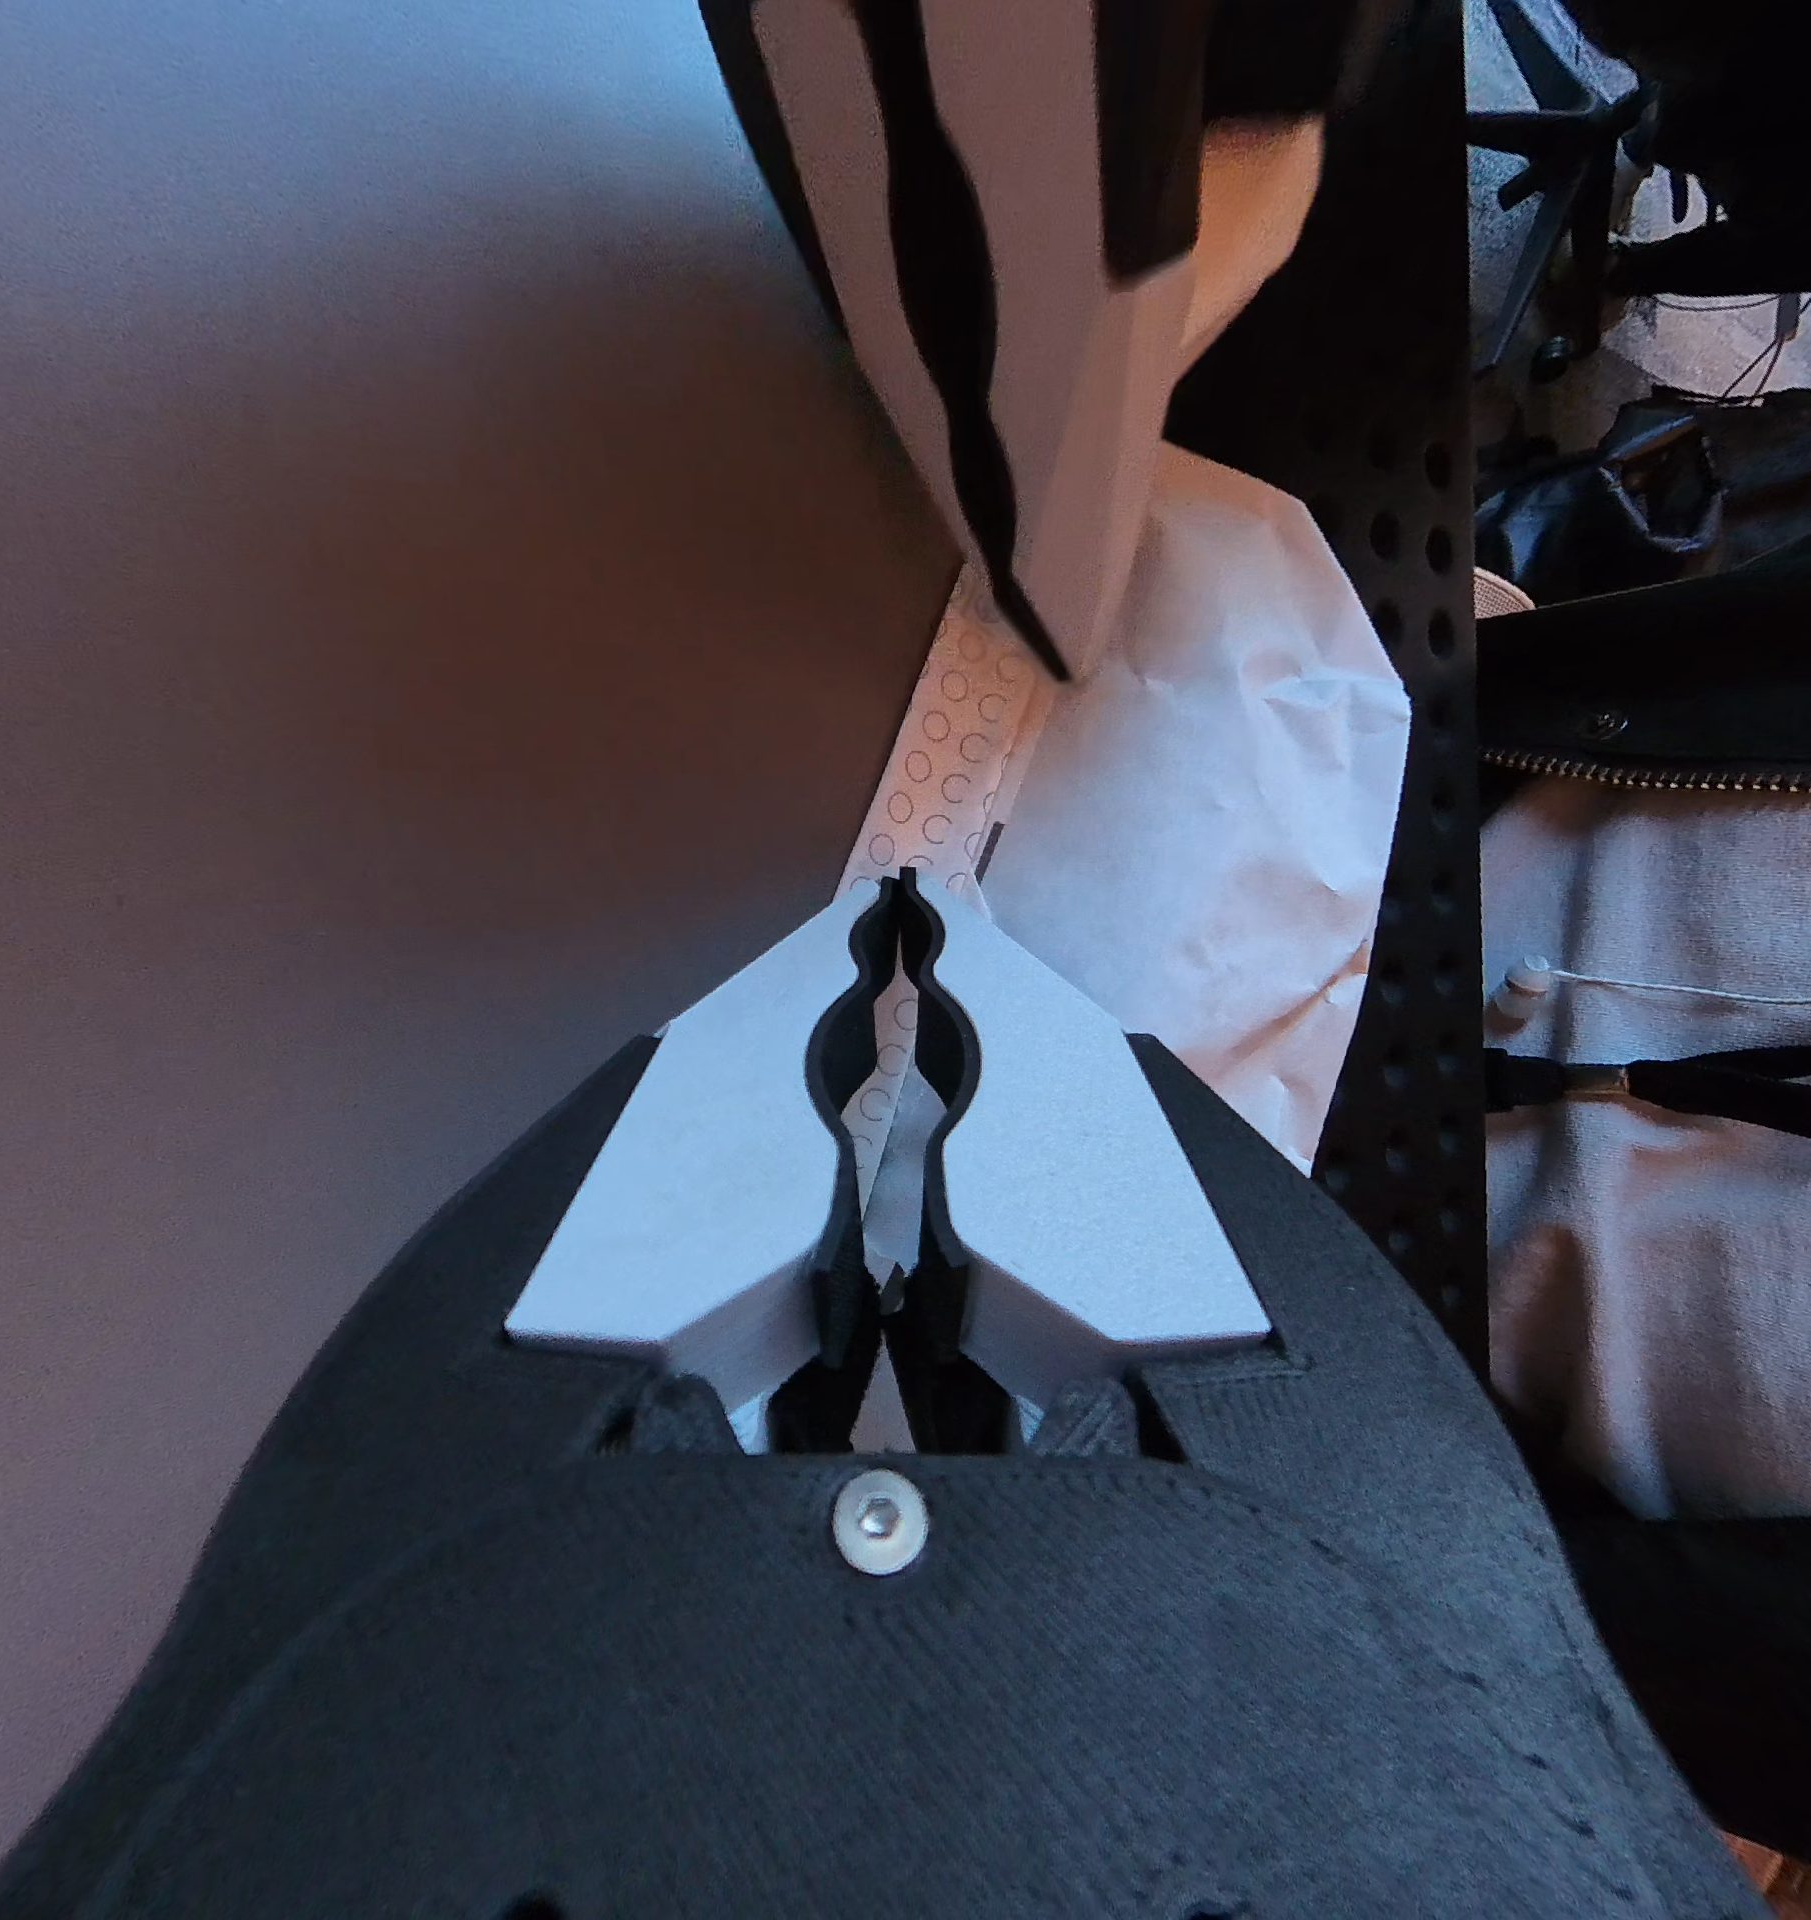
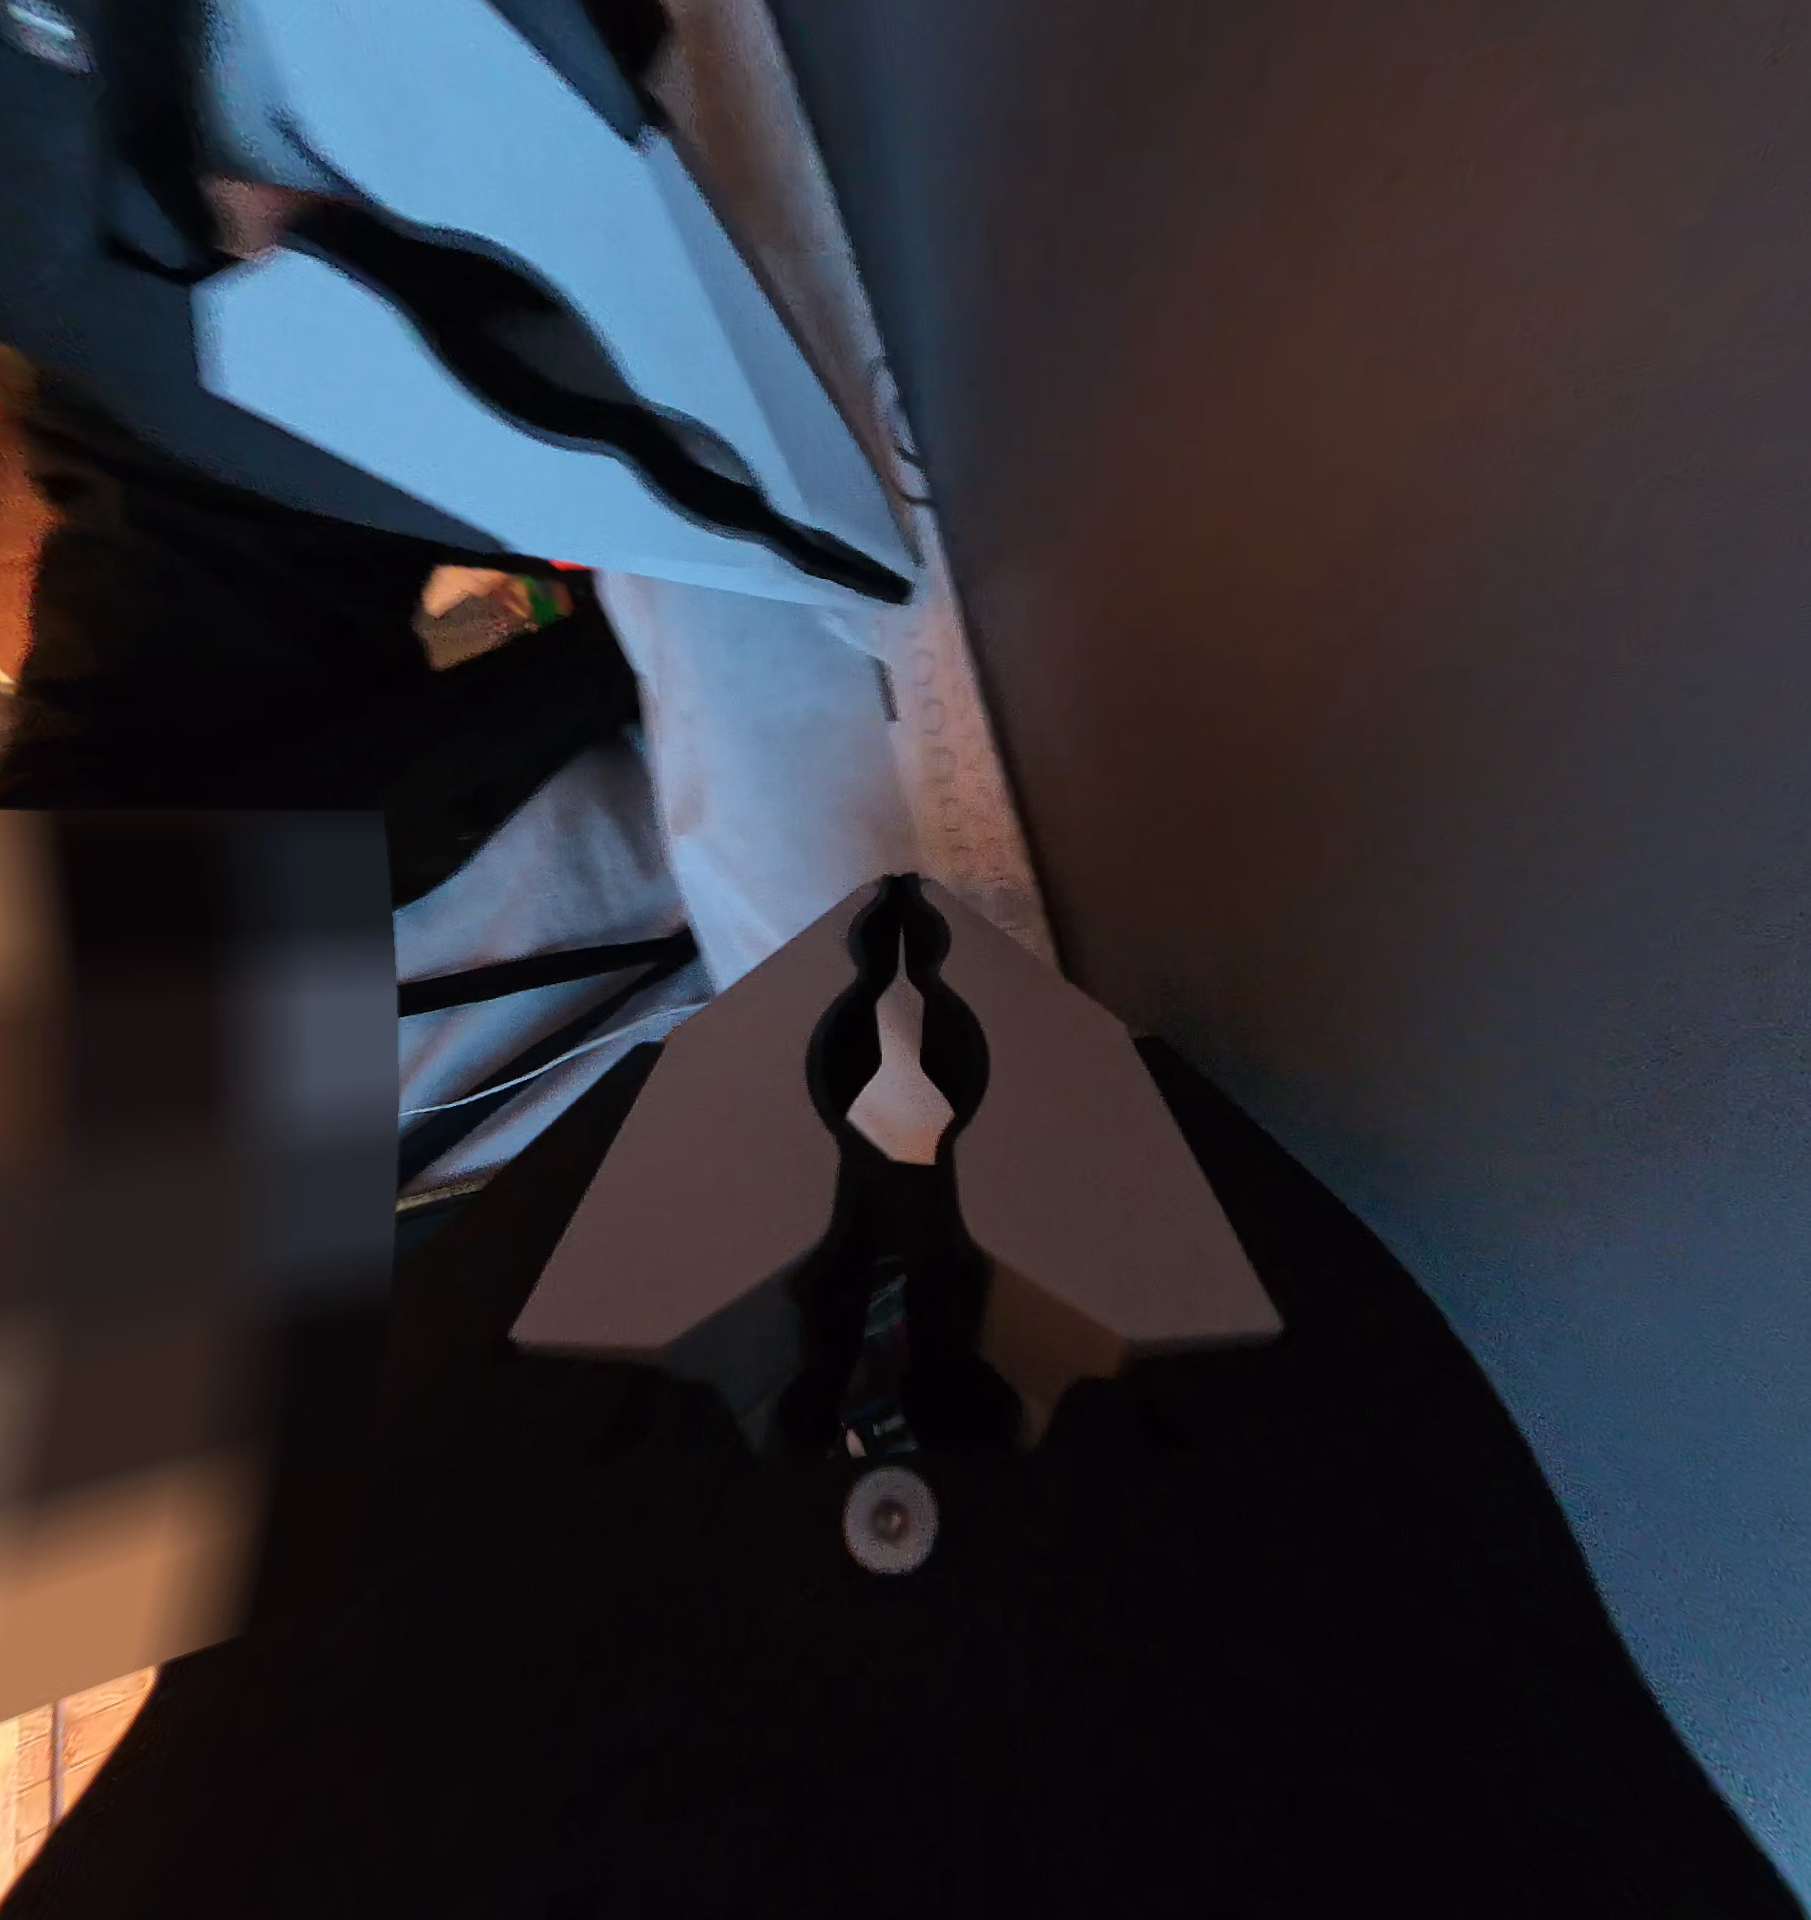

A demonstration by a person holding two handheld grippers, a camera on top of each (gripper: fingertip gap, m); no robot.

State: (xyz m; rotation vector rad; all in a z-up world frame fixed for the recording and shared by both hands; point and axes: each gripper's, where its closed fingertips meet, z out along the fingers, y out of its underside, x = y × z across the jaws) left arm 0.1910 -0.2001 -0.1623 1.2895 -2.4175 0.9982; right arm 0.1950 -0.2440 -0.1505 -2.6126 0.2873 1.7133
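A crumpled white paper sheet or bag (image 1: 1192, 831) has an edge strip printed with small circles (image 1: 942, 748). My left gripper (image 1: 899, 883) is shut on this strip, which shows between its fingers. My right gripper (image 1: 1052, 655) comes down from above, shut, with its tips on the same edge farther along. In the right wrist view, my right gripper (image 2: 899, 883) is shut at the strip (image 2: 948, 769) beside the white paper (image 2: 776, 769). The left gripper (image 2: 890, 587) is at upper left, blurred. A big smooth dark surface (image 1: 413, 623) lies close along the strip.
The dark surface fills the right side of the right wrist view (image 2: 1400, 623). A black perforated strap (image 1: 1420, 582) hangs right of the paper. Behind it are pale cloth (image 1: 1659, 1039), a dark garment with a zipper (image 1: 1659, 774) and black clutter. My hands' fingertips stand some 5 centimetres from each other.
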